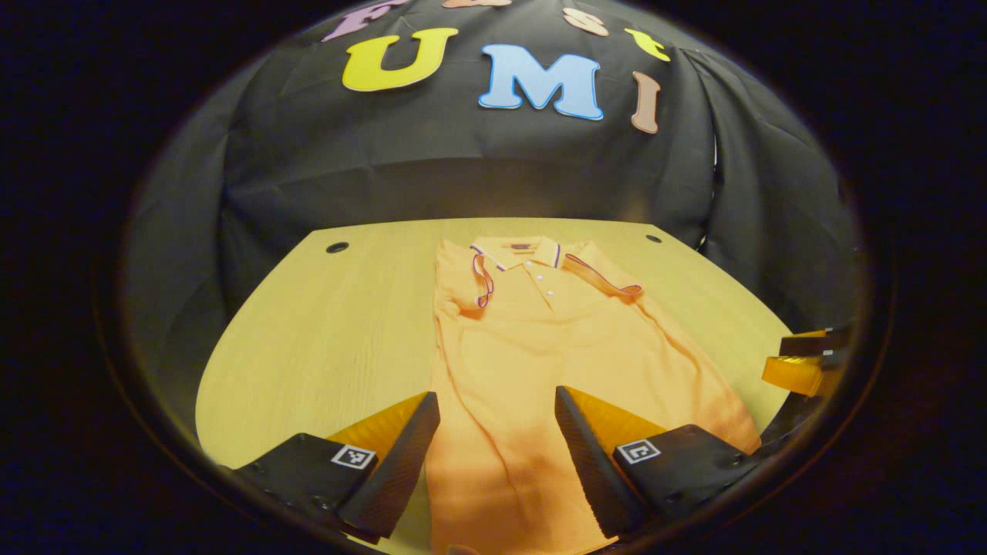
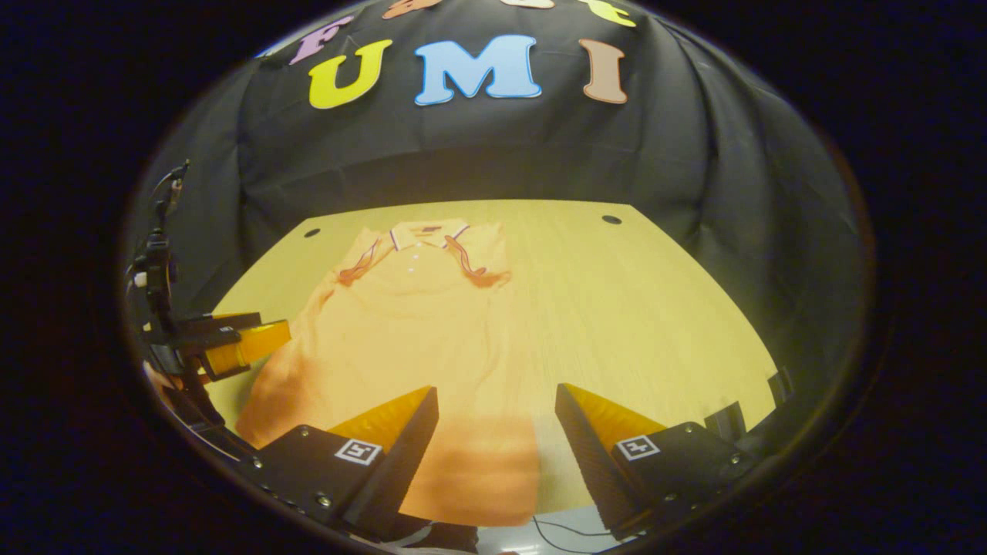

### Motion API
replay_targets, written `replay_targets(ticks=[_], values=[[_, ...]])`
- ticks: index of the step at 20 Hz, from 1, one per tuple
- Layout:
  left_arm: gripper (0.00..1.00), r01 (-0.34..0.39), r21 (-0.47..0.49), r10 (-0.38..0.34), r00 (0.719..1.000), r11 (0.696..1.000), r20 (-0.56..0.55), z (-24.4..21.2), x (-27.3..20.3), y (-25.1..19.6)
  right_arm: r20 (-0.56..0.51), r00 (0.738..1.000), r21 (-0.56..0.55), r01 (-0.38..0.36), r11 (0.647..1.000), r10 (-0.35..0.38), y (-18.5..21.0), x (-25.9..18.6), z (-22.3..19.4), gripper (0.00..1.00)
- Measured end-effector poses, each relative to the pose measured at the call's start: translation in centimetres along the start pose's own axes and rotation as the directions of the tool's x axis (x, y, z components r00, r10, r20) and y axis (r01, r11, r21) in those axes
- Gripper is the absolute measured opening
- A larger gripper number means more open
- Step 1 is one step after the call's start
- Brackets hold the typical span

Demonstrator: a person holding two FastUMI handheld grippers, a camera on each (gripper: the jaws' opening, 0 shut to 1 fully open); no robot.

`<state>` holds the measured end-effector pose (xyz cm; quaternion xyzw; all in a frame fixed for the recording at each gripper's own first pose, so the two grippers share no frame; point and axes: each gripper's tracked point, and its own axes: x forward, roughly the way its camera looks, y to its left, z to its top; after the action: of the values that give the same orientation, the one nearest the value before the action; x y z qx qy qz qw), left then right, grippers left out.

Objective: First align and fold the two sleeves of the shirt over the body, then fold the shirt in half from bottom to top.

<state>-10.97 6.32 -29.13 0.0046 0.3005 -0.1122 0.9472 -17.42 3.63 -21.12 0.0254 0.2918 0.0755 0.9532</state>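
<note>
An orange polo shirt lies flat on the wooden table, collar at the far end, both short sleeves turned in over the chest. My left gripper hovers open above the shirt's lower left part, nothing between its fingers. In the right gripper view the same shirt spreads to the left and centre; my right gripper stands open over the shirt's lower right hem. The right gripper also shows at the right edge of the left gripper view, and the left gripper at the left edge of the right gripper view.
The table has two round cable holes near its far corners. Black cloth hangs close behind the far edge. Bare wood lies left of the shirt in the left gripper view. A thin cable runs below the table's near edge.
</note>
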Motion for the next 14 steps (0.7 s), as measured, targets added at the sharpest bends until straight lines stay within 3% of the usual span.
replay_targets(ticks=[4,14], values=[[0.95,-0.032,-0.016,0.031,0.999,0.999,-0.034,-2.8,-2.3,0.9,-0.056,0.998,-0.024,0.001,1.0,-0.003,-0.3,0.4,-3.1,0.95],[0.95,0.03,-0.006,-0.03,0.99,1.0,-0.135,-10.4,-7.5,-0.7,-0.162,0.987,-0.028,0.02,0.999,-0.024,-2.1,0.3,-8.8,0.98]])
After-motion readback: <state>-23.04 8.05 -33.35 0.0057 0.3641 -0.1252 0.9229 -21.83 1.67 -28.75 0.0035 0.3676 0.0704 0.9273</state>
